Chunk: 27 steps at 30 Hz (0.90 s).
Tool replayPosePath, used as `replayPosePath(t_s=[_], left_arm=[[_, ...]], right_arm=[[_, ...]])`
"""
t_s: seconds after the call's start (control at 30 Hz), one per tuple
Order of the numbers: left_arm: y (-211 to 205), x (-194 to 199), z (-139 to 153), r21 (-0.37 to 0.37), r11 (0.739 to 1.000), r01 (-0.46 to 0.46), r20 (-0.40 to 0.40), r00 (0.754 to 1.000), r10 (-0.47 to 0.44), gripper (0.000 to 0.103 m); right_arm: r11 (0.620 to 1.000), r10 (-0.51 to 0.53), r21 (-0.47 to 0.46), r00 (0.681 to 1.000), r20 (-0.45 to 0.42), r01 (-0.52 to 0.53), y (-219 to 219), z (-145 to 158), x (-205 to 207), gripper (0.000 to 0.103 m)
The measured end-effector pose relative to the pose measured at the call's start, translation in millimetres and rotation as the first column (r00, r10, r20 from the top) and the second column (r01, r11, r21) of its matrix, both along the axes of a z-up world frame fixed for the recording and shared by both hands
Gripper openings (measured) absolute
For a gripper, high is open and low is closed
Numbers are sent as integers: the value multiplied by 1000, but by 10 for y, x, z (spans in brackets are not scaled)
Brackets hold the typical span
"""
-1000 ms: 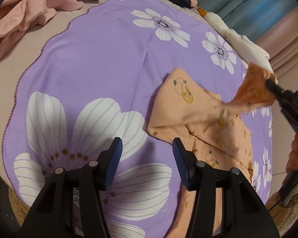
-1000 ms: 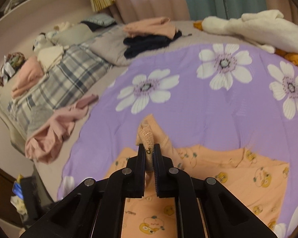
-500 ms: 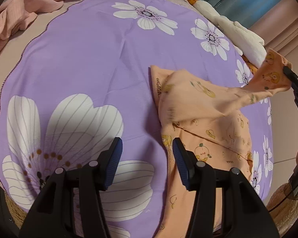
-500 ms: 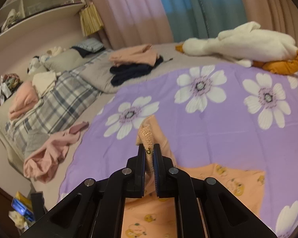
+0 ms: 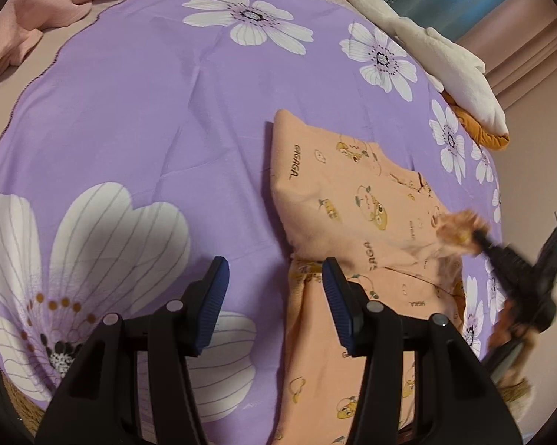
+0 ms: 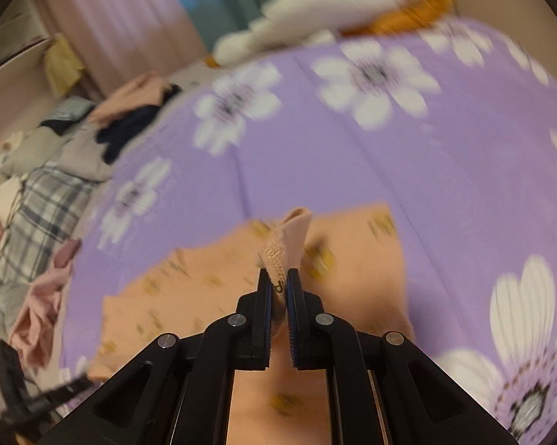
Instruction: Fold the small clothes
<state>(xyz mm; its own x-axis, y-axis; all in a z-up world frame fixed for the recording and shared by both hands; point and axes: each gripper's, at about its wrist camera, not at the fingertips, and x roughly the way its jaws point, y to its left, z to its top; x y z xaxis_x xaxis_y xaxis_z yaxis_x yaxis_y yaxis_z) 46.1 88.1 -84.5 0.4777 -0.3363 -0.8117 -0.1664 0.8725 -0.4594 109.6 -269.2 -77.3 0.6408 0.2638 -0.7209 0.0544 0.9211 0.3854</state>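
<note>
A small orange garment with yellow cartoon prints lies partly folded on the purple flowered blanket. My left gripper is open and empty, hovering just left of the garment's near edge. My right gripper is shut on a bunched corner of the orange garment, held low over the rest of it. In the left wrist view the right gripper is blurred at the right, pinching that corner above the garment.
A white and orange plush goose lies at the blanket's far right edge. Pink clothes lie at the far left. Dark and pink clothes and a plaid cover are beyond the blanket.
My right gripper has swung the held corner down and across over the garment, laying a fold. The left gripper stayed open and shifted slightly nearer the garment's edge.
</note>
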Motion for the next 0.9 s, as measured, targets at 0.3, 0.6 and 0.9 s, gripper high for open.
replayPosePath(t_s=[0.3, 0.6, 0.9], left_arm=[[-102, 249, 77, -26, 999, 19, 20, 1000, -18, 51], [-397, 465, -85, -12, 992, 127, 4, 992, -127, 35], [-365, 450, -288, 16, 993, 116, -38, 993, -116, 30]], right_arm=[[998, -43, 44, 994, -98, 48, -258, -355, -224, 9], [998, -48, 32, 991, -124, 52, -381, -308, -388, 9], [999, -8, -32, 993, -121, 4, -242, -288, -92, 45]])
